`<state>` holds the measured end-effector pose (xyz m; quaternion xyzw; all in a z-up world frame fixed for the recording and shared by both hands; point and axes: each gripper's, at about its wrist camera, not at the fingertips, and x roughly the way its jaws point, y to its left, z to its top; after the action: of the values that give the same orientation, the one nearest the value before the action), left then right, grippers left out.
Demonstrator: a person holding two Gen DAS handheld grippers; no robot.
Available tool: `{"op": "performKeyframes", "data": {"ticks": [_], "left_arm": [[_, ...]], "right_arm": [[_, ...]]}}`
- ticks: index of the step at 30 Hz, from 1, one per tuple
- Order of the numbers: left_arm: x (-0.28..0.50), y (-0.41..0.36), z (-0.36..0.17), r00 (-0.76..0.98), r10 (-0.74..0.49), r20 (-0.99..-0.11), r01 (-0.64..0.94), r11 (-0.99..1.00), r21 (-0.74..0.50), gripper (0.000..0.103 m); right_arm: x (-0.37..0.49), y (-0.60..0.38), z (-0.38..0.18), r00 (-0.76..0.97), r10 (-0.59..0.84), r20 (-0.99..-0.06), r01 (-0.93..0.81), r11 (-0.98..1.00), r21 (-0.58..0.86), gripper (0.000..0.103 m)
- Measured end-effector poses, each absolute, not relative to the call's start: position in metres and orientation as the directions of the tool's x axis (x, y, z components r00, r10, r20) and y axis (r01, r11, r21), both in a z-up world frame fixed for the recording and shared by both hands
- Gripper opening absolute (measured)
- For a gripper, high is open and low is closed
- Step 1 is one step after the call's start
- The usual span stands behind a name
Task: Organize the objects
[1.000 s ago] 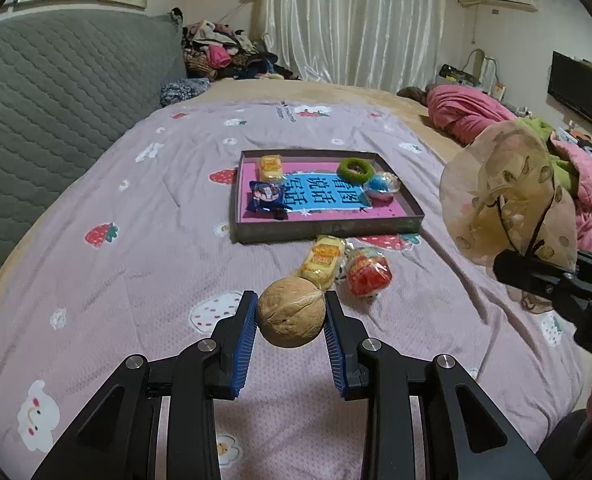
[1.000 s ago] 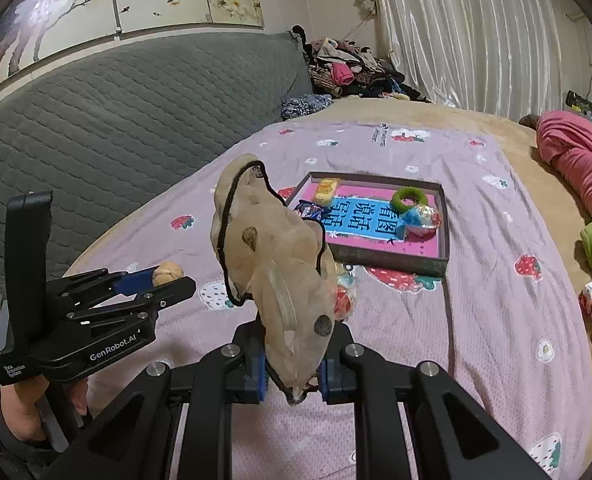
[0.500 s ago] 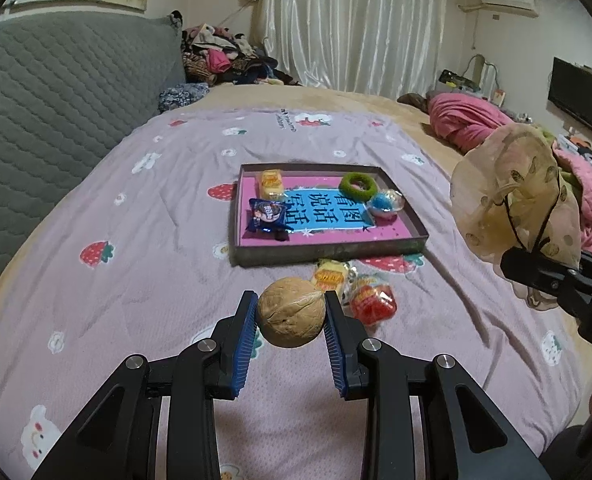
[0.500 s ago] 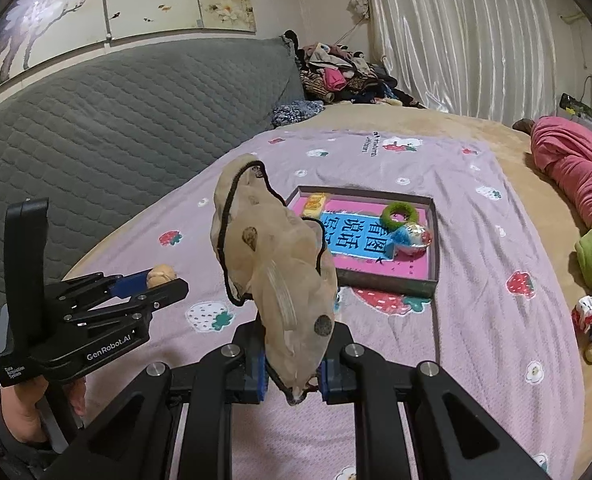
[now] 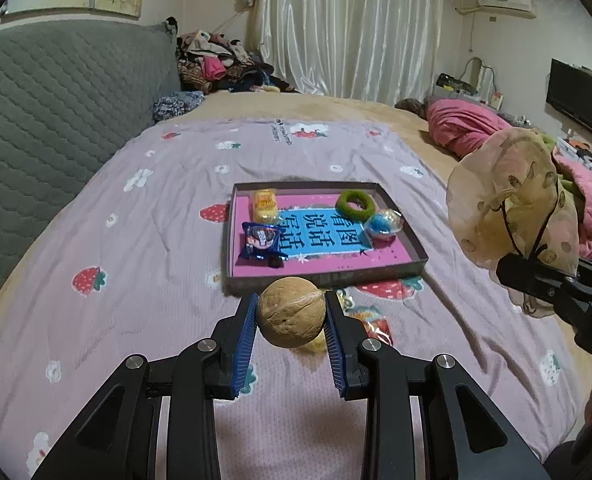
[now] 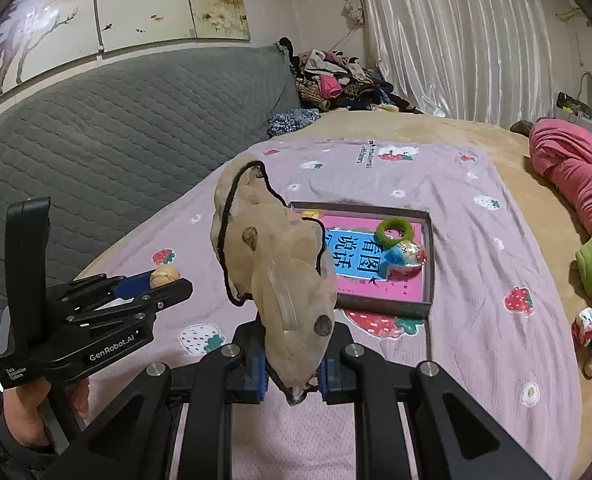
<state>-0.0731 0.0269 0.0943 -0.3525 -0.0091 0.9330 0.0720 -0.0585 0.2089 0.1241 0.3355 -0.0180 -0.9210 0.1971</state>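
Left tongs (image 5: pixel 291 320): clenched on a walnut (image 5: pixel 290 312), held above the bed (image 5: pixel 135 280), just short of the tray's near wall.
Right tongs (image 6: pixel 291 364): clenched on the drawn neck of a sheer spotted pouch (image 6: pixel 271 264), raised to the tray's right.
Tray (image 5: pixel 328 274): already held a yellow packet (image 5: pixel 264 204), blue packet (image 5: pixel 260 241), green ring (image 5: pixel 354 204) and foil ball (image 5: pixel 384 224).
Left to do: walnut, pouch, and the wrapped snacks (image 5: pixel 370 322) lying on the bed beneath the left tongs.

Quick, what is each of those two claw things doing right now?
Left gripper: closed on a walnut, held above the bed.
Right gripper: closed on a sheer spotted pouch, held upright.
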Motion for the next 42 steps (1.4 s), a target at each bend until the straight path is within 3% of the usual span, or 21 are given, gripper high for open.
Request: {"op": "performKeyframes", "data": {"ticks": [42], "left_arm": [[-0.145, 0.028, 0.097, -0.744, 0.125, -0.656, -0.129, -0.991, -0.042, 0.033]], "right_arm": [[-0.132, 0.198, 0.132, -0.697, -0.382, -0.607, 0.360, -0.918, 0.165, 0.018]]}}
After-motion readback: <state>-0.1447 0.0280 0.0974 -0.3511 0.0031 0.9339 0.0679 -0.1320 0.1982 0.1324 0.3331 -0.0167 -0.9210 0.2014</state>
